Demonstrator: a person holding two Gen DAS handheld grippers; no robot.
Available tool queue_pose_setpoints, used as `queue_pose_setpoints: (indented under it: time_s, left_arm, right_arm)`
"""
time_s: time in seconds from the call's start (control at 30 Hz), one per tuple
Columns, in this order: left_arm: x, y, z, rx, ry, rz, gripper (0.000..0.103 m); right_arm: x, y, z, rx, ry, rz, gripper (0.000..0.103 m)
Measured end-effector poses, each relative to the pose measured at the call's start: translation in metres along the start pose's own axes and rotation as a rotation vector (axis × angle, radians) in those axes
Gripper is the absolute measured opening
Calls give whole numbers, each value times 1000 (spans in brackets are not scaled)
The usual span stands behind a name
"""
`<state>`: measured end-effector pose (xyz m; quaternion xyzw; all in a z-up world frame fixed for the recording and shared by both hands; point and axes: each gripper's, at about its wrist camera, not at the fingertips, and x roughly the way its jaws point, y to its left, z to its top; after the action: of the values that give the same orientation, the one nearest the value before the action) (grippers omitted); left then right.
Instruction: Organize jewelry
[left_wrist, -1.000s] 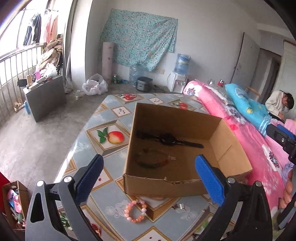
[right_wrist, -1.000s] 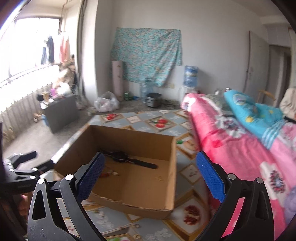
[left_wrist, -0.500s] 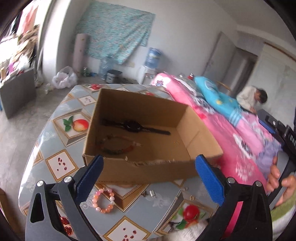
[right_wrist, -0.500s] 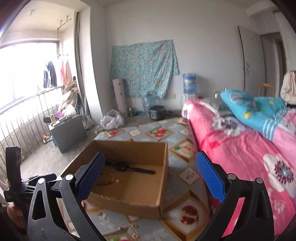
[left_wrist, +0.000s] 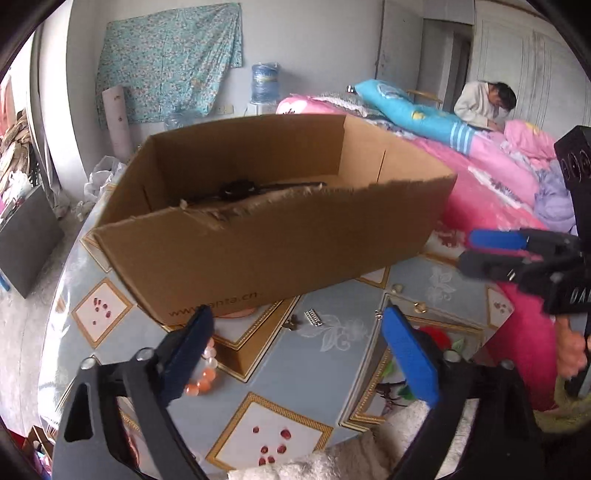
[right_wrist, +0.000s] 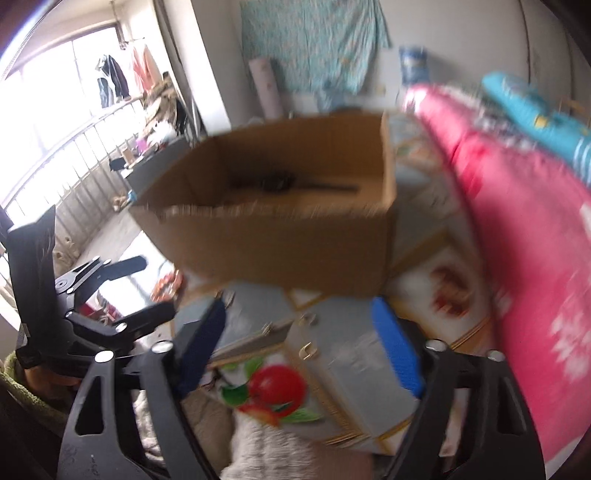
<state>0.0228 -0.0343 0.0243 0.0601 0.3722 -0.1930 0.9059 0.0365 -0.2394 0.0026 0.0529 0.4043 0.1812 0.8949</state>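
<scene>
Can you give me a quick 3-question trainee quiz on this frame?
1. True or false: the watch lies inside the cardboard box.
2. Where is the pink bead bracelet? A) in the box B) on the table by the left gripper C) on the bed
3. Is anything between the right gripper fingers?

Key: 1 true. 2 B. 3 No; jaws closing, nothing between them.
</scene>
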Motion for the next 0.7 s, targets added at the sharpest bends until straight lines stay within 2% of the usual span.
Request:
queue_pose_setpoints:
  time_s: [0.13, 0.17, 0.23, 0.33, 0.5, 0.63, 0.7]
  left_arm:
    - [20, 1, -3, 46, 39, 33, 60]
    - [26, 2, -4, 60, 52, 36, 56]
    - [36, 4, -6, 83, 80, 40, 43]
    - [50, 7, -8, 91, 122, 27, 32]
    - [60, 7, -7, 104, 142, 9, 25]
    - [63, 2, -4, 139, 148, 1, 9]
    - [64, -3, -3, 159, 149, 2, 6]
  right_arm:
    - [15, 11, -4, 2, 38, 46, 50]
    - [16, 15, -3, -2, 43, 52, 49]
    - [22, 20, -3, -4, 54, 71, 48]
    - [28, 23, 2, -6, 64, 80, 48]
    - [37, 23, 5, 5, 81, 95, 48]
    - [42, 23, 6, 14, 93, 99, 48]
    - [45, 22, 6, 17, 98, 101, 48]
